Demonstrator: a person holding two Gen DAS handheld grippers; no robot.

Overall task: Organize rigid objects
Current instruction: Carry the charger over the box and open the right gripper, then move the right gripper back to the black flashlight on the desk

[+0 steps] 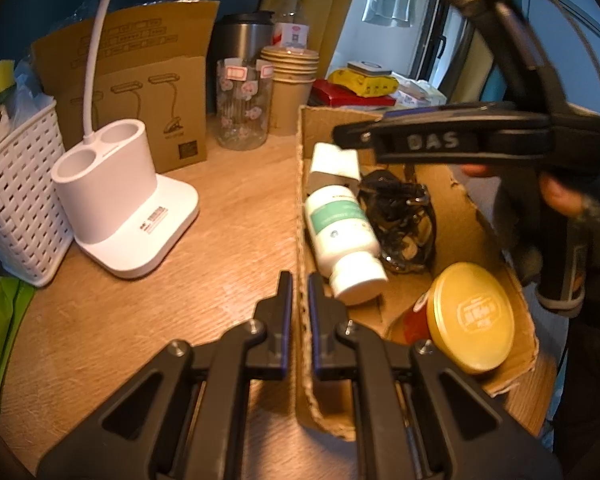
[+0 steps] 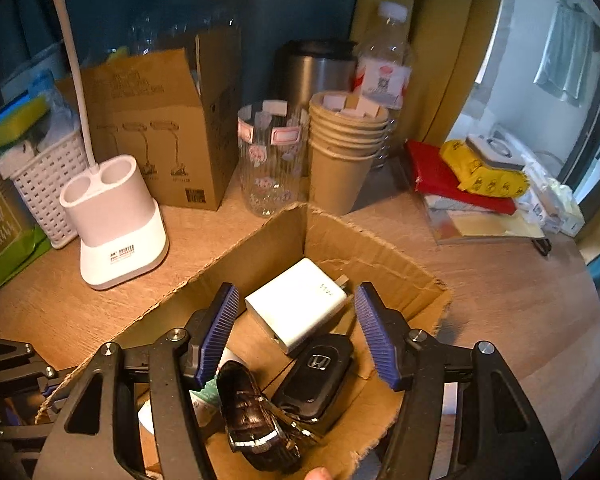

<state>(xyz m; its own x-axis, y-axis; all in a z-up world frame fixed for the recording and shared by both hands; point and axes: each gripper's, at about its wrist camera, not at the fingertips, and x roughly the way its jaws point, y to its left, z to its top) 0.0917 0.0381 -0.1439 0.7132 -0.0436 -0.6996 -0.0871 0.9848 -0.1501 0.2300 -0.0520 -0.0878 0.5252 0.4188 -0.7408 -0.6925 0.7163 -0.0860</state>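
Note:
An open cardboard box (image 1: 305, 240) sits on the wooden table. In it lie a white pill bottle (image 1: 342, 236), a white charger (image 2: 296, 304), a black Honda car key (image 2: 316, 380) with a dark key case (image 2: 252, 416), and a jar with a gold lid (image 1: 470, 316). My left gripper (image 1: 300, 292) is shut on the box's left wall. My right gripper (image 2: 296, 320) is open and empty, hovering above the box over the charger; it shows from the side in the left wrist view (image 1: 480, 140).
A white lamp base with two cup holes (image 1: 116, 200) stands left of the box. A white woven basket (image 1: 16, 200), a brown carton (image 2: 160, 120), a glass jar (image 2: 272, 160), stacked paper cups (image 2: 344, 148), a steel mug (image 2: 312, 68) and a red and yellow pile (image 2: 472, 176) line the back.

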